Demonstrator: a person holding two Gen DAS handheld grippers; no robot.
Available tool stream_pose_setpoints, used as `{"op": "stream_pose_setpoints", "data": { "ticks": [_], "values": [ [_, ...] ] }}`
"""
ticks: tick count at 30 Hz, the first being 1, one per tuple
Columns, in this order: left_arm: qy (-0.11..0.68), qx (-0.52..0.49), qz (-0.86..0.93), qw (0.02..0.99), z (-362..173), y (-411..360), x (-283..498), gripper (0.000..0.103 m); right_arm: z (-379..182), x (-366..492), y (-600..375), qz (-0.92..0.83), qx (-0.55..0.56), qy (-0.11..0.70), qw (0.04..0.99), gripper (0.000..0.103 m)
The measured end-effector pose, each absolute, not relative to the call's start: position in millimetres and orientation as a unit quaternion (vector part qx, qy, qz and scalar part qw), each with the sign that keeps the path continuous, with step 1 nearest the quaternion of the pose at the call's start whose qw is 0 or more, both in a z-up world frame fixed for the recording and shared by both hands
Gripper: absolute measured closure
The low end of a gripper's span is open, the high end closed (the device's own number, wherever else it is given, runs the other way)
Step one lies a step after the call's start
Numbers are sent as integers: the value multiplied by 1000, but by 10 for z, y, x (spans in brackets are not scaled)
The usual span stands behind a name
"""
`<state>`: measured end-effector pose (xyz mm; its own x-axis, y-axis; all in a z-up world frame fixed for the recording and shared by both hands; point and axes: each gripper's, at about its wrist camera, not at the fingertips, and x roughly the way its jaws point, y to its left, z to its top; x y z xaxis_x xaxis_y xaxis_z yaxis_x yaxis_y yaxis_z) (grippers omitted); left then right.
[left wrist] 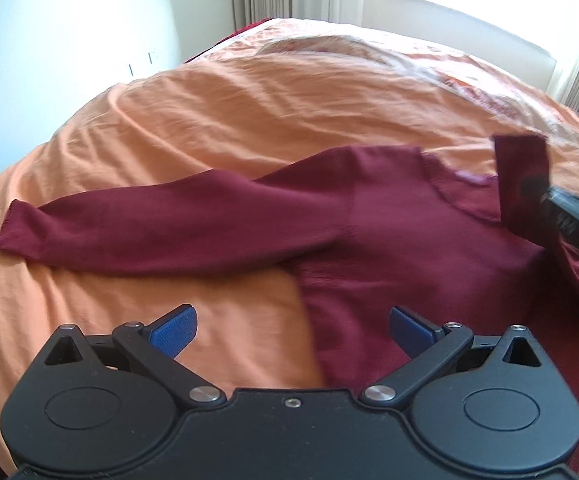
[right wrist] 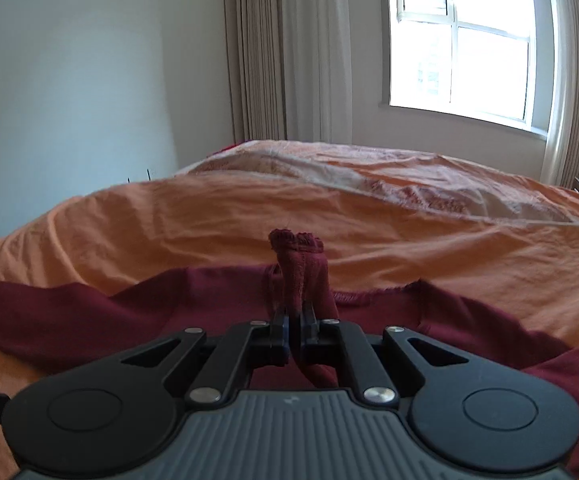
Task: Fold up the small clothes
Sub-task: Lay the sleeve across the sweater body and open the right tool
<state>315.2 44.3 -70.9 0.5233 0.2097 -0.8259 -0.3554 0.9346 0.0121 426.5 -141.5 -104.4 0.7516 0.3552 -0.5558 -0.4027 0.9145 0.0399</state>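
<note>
A small maroon long-sleeved top (left wrist: 409,240) lies on the orange bed cover (left wrist: 217,120). Its left sleeve (left wrist: 129,232) stretches flat toward the left. My left gripper (left wrist: 292,330) hovers open over the top's lower left hem, its blue pads (left wrist: 175,328) wide apart and holding nothing. My right gripper (right wrist: 294,316) is shut on the cuff of the other sleeve (right wrist: 299,264), which sticks up between the fingers above the top's body (right wrist: 129,300). In the left wrist view the right gripper (left wrist: 545,192) comes in from the right edge with the lifted cuff (left wrist: 521,168).
Wrinkled orange bedding covers the whole bed, with a patterned pale quilt (right wrist: 369,176) toward the far end. Curtains (right wrist: 289,48) and a bright window (right wrist: 461,40) stand behind the bed, and a white wall (right wrist: 69,80) lies to the left.
</note>
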Motion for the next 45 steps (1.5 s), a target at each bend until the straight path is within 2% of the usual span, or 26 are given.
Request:
{"op": "stream_pose_setpoints", "data": {
  "ticks": [4,7,9,12,15,20,23,28,31,33,37,40,44,45],
  "values": [
    [461,-90,166,867,-823,629,3146,1,-1348,4182,-1243,209,-52,313,925,96],
    [459,-105,163,867,-863,683,3175,1,-1428,4138,-1240,223,-34,331,916,74],
    [456,-113,157,869,-866,679,3213,1,-1399,4105,-1329,230,-20,339,912,40],
    [445,-118,149,875,-859,600,3290,1,-1333,4020,-1562,227,3,339,913,22],
    [441,-116,132,880,-887,445,3435,1,-1258,3874,-1896,208,3,334,919,13],
    [437,-115,100,887,-996,143,3738,1,-1247,3613,-2621,142,-16,331,933,4],
    [432,-96,95,892,-1087,-33,3922,1,-1305,3474,-3003,71,-74,317,943,0],
    [449,-77,113,883,-1305,-204,4229,1,-1529,3475,-3413,7,-151,328,932,1],
    [458,-75,123,877,-1409,-211,4322,1,-1639,3589,-3521,3,-175,331,927,14],
    [466,-62,133,873,-1478,-230,4378,1,-1691,3678,-3548,13,-188,330,925,27],
    [479,-52,144,864,-1577,-231,4429,1,-1711,3807,-3492,29,-224,308,924,38],
    [481,-75,142,862,-1591,-198,4409,1,-1701,3856,-3428,41,-252,293,921,50],
    [485,-77,148,858,-1622,-228,4414,1,-1763,3915,-3350,58,-274,302,911,82],
    [487,-74,150,858,-1630,-238,4421,1,-1770,3924,-3347,58,-271,306,911,85]
  ]
}}
